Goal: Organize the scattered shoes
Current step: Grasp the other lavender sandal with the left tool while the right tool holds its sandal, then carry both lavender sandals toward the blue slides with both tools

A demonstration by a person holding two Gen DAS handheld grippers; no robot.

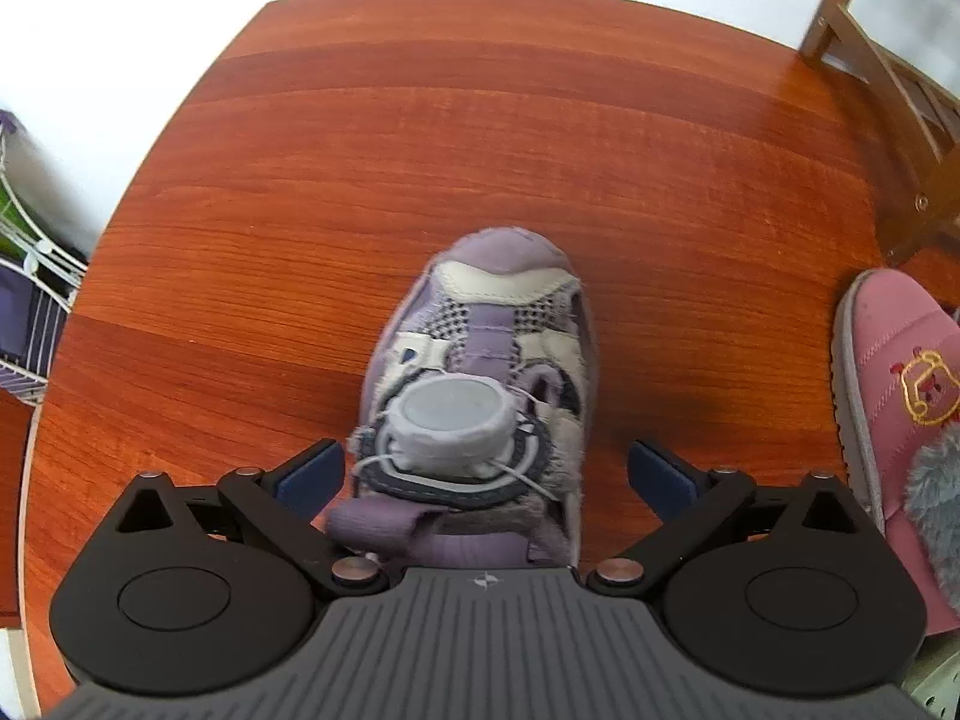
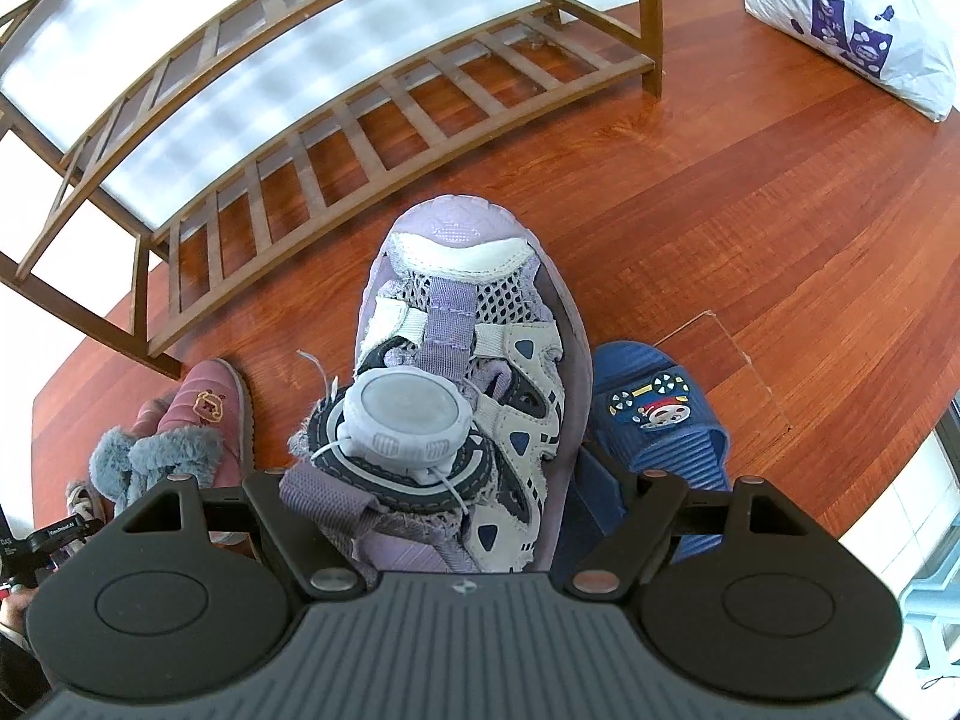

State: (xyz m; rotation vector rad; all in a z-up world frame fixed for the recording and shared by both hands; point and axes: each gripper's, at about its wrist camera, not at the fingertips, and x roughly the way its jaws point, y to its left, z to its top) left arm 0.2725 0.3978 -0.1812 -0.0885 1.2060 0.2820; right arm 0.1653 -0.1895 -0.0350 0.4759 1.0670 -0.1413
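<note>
Currently each tool (image 1: 486, 474) (image 2: 420, 498) straddles a purple sneaker (image 1: 480, 384) (image 2: 462, 372), fingers apart; an off-centre squeeze could twist either shoe loose.

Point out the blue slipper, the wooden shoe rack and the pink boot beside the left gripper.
blue slipper (image 2: 654, 414), right wrist view, on its cartoon strap.
wooden shoe rack (image 2: 384, 114), right wrist view, on a lower-shelf slat.
pink boot (image 1: 900, 360), left wrist view, on its toe upper.
</note>
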